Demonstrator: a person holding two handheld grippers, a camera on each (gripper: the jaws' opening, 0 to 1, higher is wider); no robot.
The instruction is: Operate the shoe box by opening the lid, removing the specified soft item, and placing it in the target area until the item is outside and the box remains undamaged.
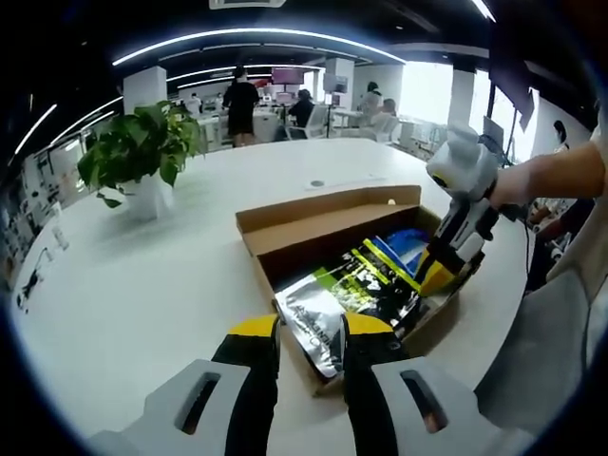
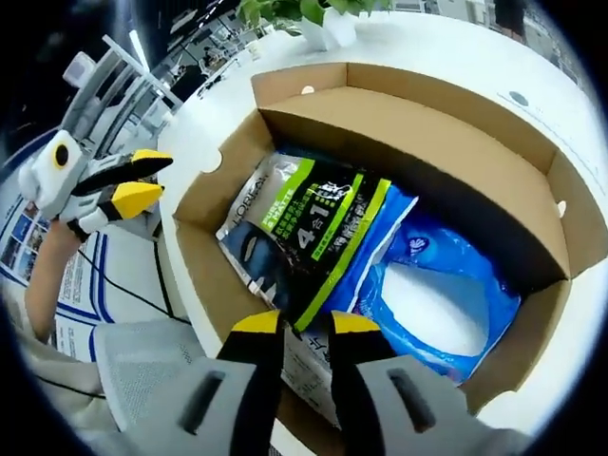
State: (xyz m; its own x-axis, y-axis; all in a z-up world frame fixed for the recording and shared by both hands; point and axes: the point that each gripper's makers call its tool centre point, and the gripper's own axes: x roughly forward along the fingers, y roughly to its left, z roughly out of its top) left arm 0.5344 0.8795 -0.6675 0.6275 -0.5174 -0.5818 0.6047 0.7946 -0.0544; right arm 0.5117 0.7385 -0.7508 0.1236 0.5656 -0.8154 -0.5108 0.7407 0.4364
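Two tongs work at an open cardboard shoe box (image 1: 328, 223) that sits on a white table (image 1: 142, 285), its lid folded back toward the upper part of the left gripper view. In that view the left tongs (image 1: 311, 332) rise from the bottom centre, their yellow-tipped jaws drawn close together around the near edge of a silver, black and green soft pouch (image 1: 347, 294) that sticks up over the box's near wall — the gap between them is narrow, but whether they actually pinch the pouch cannot be told. The right tongs (image 1: 446, 266) come in from the right of that frame, held by a person's hand (image 1: 513, 185), with their tips down inside the box at its right end, beside a blue bag (image 1: 408, 245). In the right gripper view the right tongs (image 2: 306, 328) stand at the bottom centre, jaws nearly shut on the lower edge of the pouch (image 2: 309, 228) (printed with large white figures on green stripes), which lies across the left half of the box (image 2: 418, 123); the blue bag (image 2: 437, 294) fills the right half, partly under the pouch. At the left of this view the left tongs (image 2: 147, 180) show with their yellow tips a little apart. A potted green plant (image 1: 142, 147) stands on the table at the upper left of the left gripper view, well apart from the box, and people stand among desks in the far background.
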